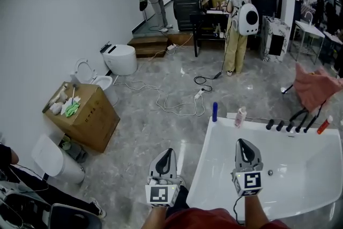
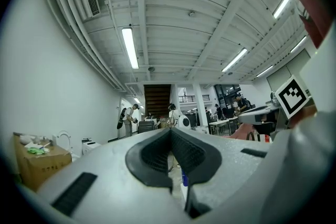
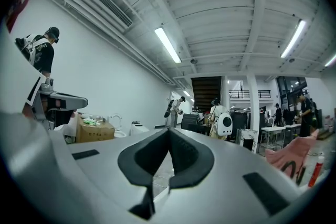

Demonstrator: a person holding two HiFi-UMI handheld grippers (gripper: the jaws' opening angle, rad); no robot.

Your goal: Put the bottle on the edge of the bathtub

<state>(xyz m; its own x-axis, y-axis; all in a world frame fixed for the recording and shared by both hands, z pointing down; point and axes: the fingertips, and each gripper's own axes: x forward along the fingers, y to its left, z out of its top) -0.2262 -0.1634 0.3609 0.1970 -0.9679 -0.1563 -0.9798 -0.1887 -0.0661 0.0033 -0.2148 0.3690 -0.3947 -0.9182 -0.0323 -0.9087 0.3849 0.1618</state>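
A white bathtub (image 1: 214, 169) fills the lower right of the head view. On its far rim stand a blue bottle (image 1: 215, 111), a white bottle with a pink label (image 1: 240, 116) and, at the far right, a red bottle (image 1: 324, 125). My left gripper (image 1: 166, 153) hovers over the floor just left of the tub, shut and holding nothing. My right gripper (image 1: 244, 144) hangs over the tub's basin, also shut and holding nothing. In the left gripper view the shut gripper (image 2: 170, 130) shows a sliver of the blue bottle (image 2: 185, 180) below its tip. The right gripper view shows its shut gripper (image 3: 169, 130) and the red bottle (image 3: 314, 170).
Several black pieces (image 1: 284, 125) line the tub's far rim, beside a pink cloth (image 1: 316, 87). A cardboard box (image 1: 86, 112), toilets (image 1: 120, 58) and a white bin (image 1: 53, 161) stand at the left. Cables (image 1: 177, 104) trail over the floor. People (image 1: 236, 24) stand farther back.
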